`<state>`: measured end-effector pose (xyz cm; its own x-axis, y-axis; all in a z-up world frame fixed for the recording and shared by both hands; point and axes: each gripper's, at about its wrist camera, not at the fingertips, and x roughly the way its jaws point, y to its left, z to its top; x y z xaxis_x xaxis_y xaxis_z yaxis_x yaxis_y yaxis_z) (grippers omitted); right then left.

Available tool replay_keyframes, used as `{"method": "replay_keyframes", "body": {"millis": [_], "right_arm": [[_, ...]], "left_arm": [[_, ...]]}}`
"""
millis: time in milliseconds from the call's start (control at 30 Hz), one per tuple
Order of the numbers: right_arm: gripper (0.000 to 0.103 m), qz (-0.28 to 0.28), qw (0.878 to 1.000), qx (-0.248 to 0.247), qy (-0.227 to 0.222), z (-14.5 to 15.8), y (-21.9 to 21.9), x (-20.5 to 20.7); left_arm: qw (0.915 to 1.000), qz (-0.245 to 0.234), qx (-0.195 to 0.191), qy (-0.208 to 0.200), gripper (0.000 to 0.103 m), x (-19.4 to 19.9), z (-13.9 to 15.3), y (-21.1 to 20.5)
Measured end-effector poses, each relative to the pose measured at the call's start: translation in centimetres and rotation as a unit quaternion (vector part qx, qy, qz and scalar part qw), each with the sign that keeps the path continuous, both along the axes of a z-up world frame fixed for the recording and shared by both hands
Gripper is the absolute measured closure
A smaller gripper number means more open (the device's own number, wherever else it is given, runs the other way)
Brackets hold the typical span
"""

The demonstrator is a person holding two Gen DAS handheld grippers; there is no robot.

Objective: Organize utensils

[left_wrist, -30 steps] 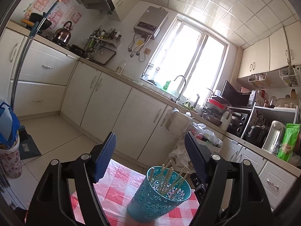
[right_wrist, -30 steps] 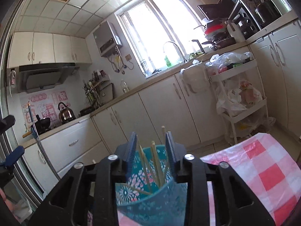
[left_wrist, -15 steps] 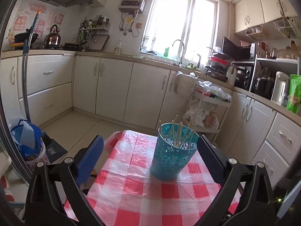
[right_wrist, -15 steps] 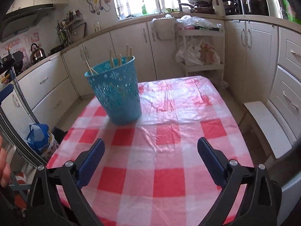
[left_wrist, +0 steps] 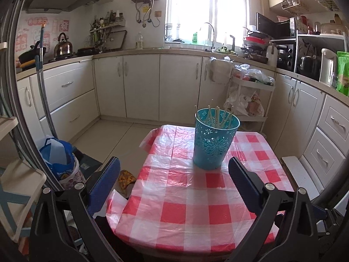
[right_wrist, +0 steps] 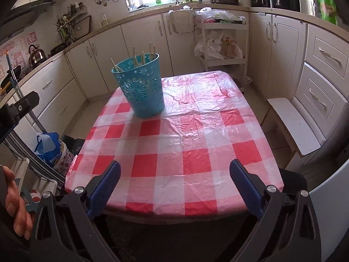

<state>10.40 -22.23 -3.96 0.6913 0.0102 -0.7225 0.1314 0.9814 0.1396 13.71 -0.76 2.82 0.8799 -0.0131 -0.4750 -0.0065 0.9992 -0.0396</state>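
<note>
A kitchen with cream cabinets; in front, a counter [right_wrist: 196,135] covered in red-and-white checked plastic. One teal basket [right_wrist: 141,89] stands upright on its far left part, holding about seven wooden chopsticks [right_wrist: 142,57], tips up. Both tongs, left [left_wrist: 174,174] and right [right_wrist: 174,179], have just spread wide, nothing between them, well short of the basket.

Table [left_wrist: 196,218] with red-and-white checked plastic cloth, set in a kitchen. Teal openwork bucket [left_wrist: 214,140] upright on the far part of the cloth, holding a loose bunch of wooden chopsticks [left_wrist: 218,115] leaning at mixed angles. Left gripper [left_wrist: 174,170] in the foreground, jaws having just been opening, now wide apart with nothing between them, well short of the bucket. Blue bag [left_wrist: 55,152] on the floor at left.
</note>
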Motion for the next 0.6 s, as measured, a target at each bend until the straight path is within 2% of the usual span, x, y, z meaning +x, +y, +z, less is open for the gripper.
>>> {"method": "replay_keyframes", "body": {"millis": [133, 267, 433, 600], "right_arm": [[0.007, -0.001, 1.0, -0.004, -0.023, 0.7, 1.1, -2.9], [0.007, 0.009, 0.998, -0.037, -0.04, 1.2, 1.7, -4.5], [0.007, 0.008, 1.0, -0.025, -0.014, 0.0, 1.2, -4.3], [0.007, 0.016, 1.0, -0.013, 0.0, -0.5, 1.5, -4.9]], "left_arm": [[0.9999, 0.005, 0.003, 0.015, 0.008, -1.9, 0.0, 0.3], [0.9995, 0.004, 0.001, 0.031, 0.008, -3.4, -0.4, 0.3], [0.9967, -0.002, -0.004, 0.081, 0.008, -3.0, -1.6, -0.2], [0.9961, -0.013, 0.017, 0.086, 0.008, -3.8, -2.3, -0.9]]}}
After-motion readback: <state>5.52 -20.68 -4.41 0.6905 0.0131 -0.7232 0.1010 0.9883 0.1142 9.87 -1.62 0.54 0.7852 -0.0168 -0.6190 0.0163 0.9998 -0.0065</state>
